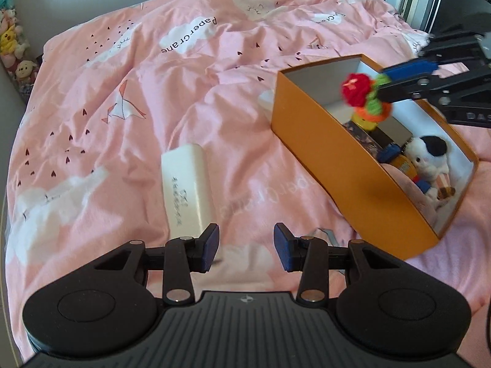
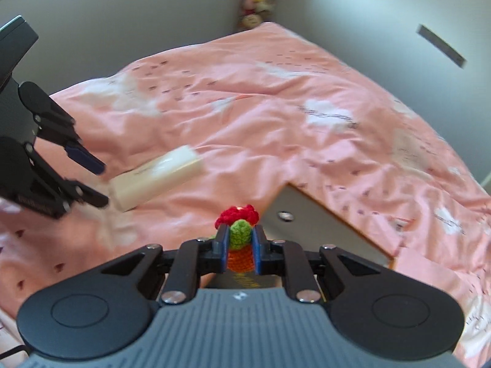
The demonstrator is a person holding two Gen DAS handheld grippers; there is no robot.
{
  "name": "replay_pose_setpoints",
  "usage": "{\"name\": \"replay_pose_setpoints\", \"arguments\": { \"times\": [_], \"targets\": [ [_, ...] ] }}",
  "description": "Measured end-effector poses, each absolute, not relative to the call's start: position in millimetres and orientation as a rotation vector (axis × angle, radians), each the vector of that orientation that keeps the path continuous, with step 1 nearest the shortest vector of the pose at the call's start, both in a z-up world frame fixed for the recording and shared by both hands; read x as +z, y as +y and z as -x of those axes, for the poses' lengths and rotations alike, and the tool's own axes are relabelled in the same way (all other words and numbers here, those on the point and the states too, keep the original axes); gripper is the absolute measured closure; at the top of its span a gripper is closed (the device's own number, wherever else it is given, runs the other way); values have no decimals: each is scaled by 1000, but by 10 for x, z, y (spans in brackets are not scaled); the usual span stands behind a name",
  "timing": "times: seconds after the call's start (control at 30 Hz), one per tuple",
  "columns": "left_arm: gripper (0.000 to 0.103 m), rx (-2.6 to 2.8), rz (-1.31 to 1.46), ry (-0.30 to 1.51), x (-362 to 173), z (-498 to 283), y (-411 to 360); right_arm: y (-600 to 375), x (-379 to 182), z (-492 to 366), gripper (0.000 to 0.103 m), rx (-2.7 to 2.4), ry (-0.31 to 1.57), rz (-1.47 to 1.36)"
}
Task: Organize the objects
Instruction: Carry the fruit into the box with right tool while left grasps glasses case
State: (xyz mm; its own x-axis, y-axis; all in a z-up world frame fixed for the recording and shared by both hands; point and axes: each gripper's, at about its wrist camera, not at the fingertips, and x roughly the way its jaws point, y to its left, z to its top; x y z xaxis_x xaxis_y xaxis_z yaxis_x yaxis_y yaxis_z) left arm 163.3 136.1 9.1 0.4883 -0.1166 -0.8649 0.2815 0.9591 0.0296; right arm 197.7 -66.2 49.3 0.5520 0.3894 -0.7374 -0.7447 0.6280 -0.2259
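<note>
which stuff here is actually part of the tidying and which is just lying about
Part of the job:
- crocheted flower, gripped in the right tool above the box
- orange box, already holding a plush toy
- white case on the bedspread, in front of the open left tool

Just lying about:
- pink bedspread
- stuffed toys by the wall

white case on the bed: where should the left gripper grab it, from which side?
Grip the white case across its short width, mid-length, coming from above. It lies flat on the blanket, long and narrow with rounded long edges. The left gripper, open, probably spans the width, not the length.
</note>
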Motion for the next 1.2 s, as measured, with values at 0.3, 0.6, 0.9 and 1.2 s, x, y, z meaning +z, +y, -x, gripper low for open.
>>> {"name": "replay_pose_setpoints", "arguments": {
  "times": [0.3,0.6,0.9,1.2],
  "targets": [
    [41,-224,-129,1141,-257,-2359,1710,-1182,313,-2584,87,562,764,496],
    [39,-185,-126,1236,-680,-2600,1852,-1408,-281,-3277,87,500,873,549],
    [30,-188,-107,1271,-763,-2748,1878,-1165,-809,-3525,87,458,887,787],
    [29,-205,-47,1301,-852,-2840,1957,-1151,-995,-3552,87,460,918,857]
  ]
}}
